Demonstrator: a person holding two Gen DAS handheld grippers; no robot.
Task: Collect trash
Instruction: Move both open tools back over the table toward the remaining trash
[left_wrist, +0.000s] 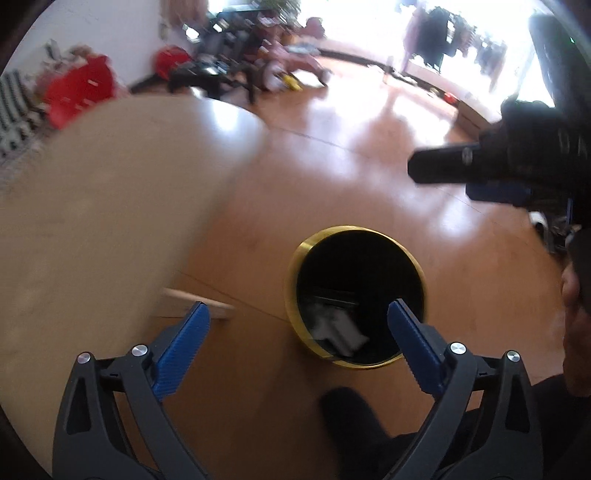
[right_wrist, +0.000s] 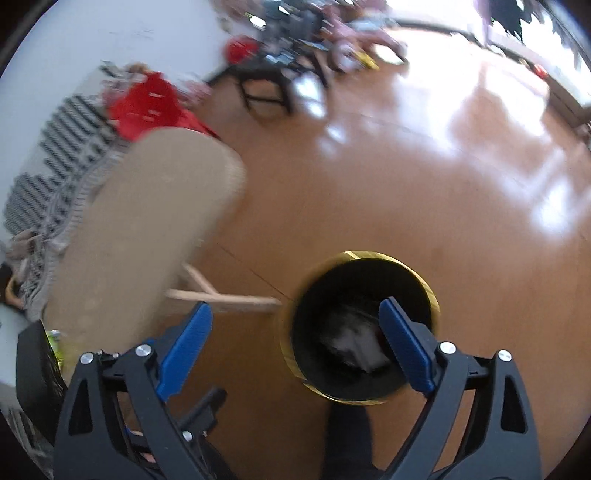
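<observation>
1. Both pairs of blue pads stand spread wide with nothing between them: my left gripper (left_wrist: 299, 314) and my right gripper (right_wrist: 295, 314) are each empty and angled steeply down at the floor.
2. Just past the pads, in both wrist views, sits the gold-rimmed bin (left_wrist: 295, 258), upright on the wooden floor, its mouth lying toward my right-hand pad in each view.
3. Inside it lies pale crumpled trash (left_wrist: 338, 328), blurred, so I cannot tell what it is. It rests low against the near wall of the bin.
4. Left of the bin stands the round light table (left_wrist: 92, 192); its top looks bare where I can see it.
5. My judgement: whatever is next to collect lies off to that left side, so the left hand is the nearer one.
6. A green can (right_wrist: 55, 341) peeks out at the far left edge of the right view, beside the table.
</observation>
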